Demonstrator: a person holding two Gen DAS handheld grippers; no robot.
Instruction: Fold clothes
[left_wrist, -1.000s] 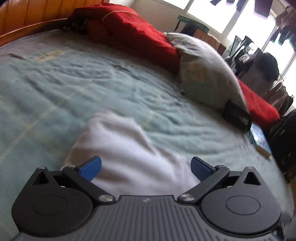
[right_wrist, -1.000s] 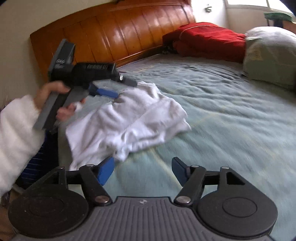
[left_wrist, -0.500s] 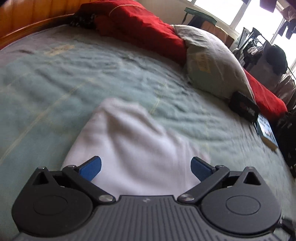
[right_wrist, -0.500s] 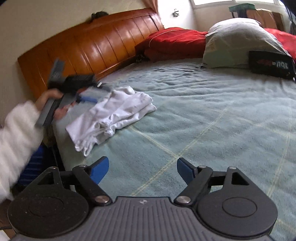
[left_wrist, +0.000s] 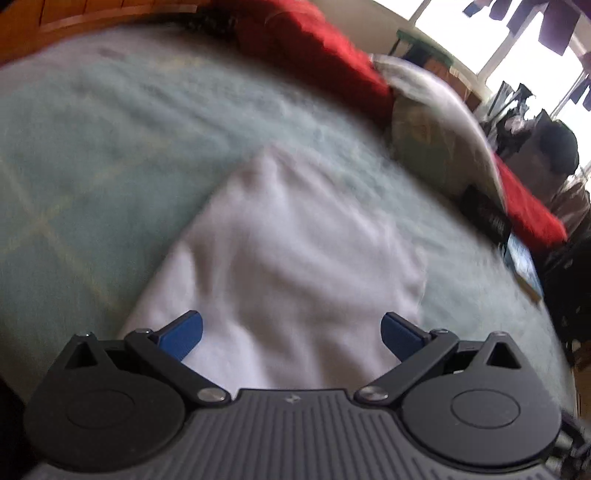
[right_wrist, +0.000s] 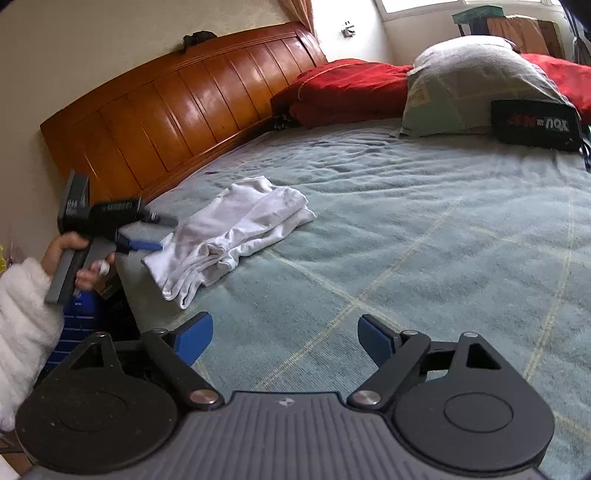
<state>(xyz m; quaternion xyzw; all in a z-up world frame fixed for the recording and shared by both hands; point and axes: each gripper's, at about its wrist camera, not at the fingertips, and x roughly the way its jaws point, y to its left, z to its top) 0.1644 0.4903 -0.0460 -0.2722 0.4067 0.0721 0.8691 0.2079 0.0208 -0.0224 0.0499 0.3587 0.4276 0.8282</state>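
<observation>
white garment (right_wrist: 236, 236) lies bunched and part-folded on the pale green bedspread (right_wrist: 424, 236), near the bed's edge on the headboard (right_wrist: 177, 107) side; layers uneven, one loose end trailing toward the mattress edge

left gripper (left_wrist: 291, 332) hovers over the near end of the cloth, jaws spread wide, nothing pinched between the blue pads (left_wrist: 181, 334); left wrist view is blurred, so i cannot tell whether the pads touch the fabric. from the right wrist view the same tool sits at the garment's near corner, held by a hand (right_wrist: 79, 258) in a fluffy white sleeve (right_wrist: 22, 325)

right gripper (right_wrist: 284, 336) stands well apart from the garment, over bare bedspread, jaws opening, nothing between them

likely step: taking hold of the garment to lay it out or finish the fold. to do it well:
- pick one edge layer at a corner, not the whole bundle
- bring the right tool across to a matching corner so both ends lift together
- tension the cloth flat before folding; bunched middle will trap creases
- keep it clear of the bed edge, where it could slide off

pillow (right_wrist: 476, 85) and red blanket (right_wrist: 351, 88) lie far off, no obstruction
</observation>
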